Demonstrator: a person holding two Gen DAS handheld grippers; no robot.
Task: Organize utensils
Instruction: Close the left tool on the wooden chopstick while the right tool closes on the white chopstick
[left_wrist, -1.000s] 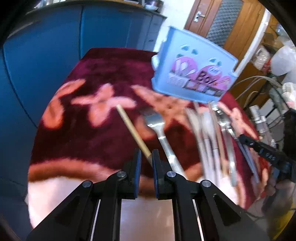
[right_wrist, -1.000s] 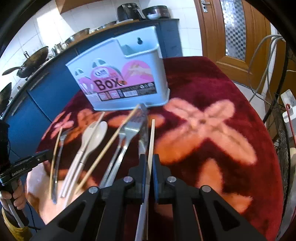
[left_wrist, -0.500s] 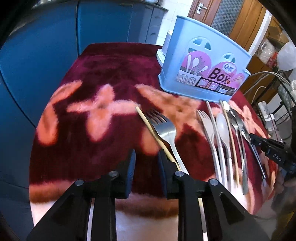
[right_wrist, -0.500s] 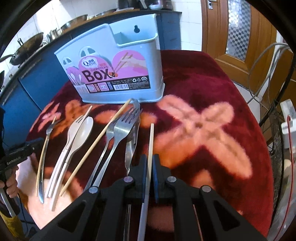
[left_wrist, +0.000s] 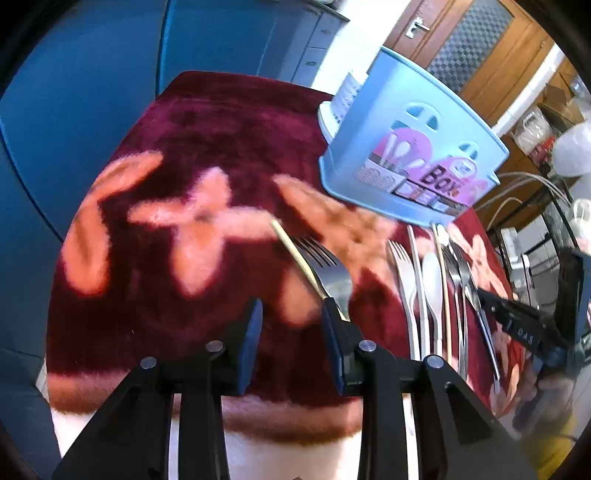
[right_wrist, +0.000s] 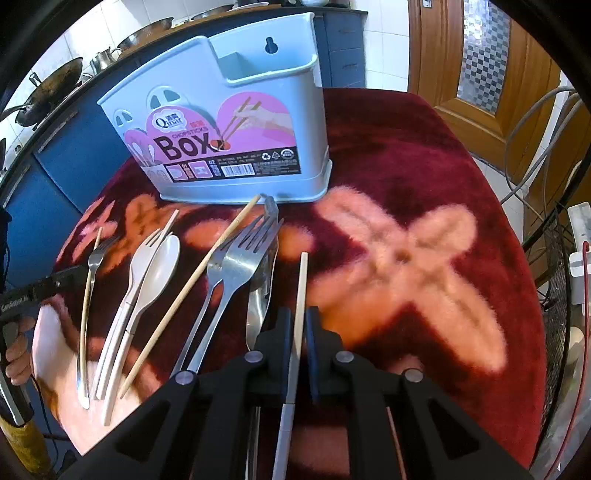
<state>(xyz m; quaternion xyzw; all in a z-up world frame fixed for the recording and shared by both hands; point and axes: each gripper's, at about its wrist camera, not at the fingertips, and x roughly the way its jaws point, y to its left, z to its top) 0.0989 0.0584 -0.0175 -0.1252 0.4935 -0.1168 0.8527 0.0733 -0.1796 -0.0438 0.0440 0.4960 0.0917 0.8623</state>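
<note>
Right gripper (right_wrist: 300, 323): jaws nearly closed, clamped on a pale chopstick (right_wrist: 302, 284). The stick runs forward from between the fingers, its tip over the dark red floral cloth (right_wrist: 424, 155) and pointing toward the holder.

Left gripper (left_wrist: 291, 332): jaws set wide apart, nothing between them. A wooden chopstick (left_wrist: 295, 254) and a steel fork (left_wrist: 328, 269) lie side by side on the cloth just ahead of its right finger; whether that finger touches them cannot be told.

Utensils on the cloth, as seen from the right wrist camera: two steel forks (right_wrist: 236, 258) overlapping just left of the held chopstick, a steel spoon (right_wrist: 258, 299) partly beneath them, a long wooden chopstick (right_wrist: 192, 284) lying diagonally, then a white plastic fork (right_wrist: 142, 258) and white plastic spoon (right_wrist: 162, 258) side by side. Farthest left lie a small steel fork (right_wrist: 96, 254) and a thin stick beside it.

The light blue utensil holder (right_wrist: 229, 129), labelled "Box", stands upright on the cloth just beyond the utensil tips. No utensil shows above its rim.

Blue cabinets (left_wrist: 92, 74) stand behind the table.
</note>
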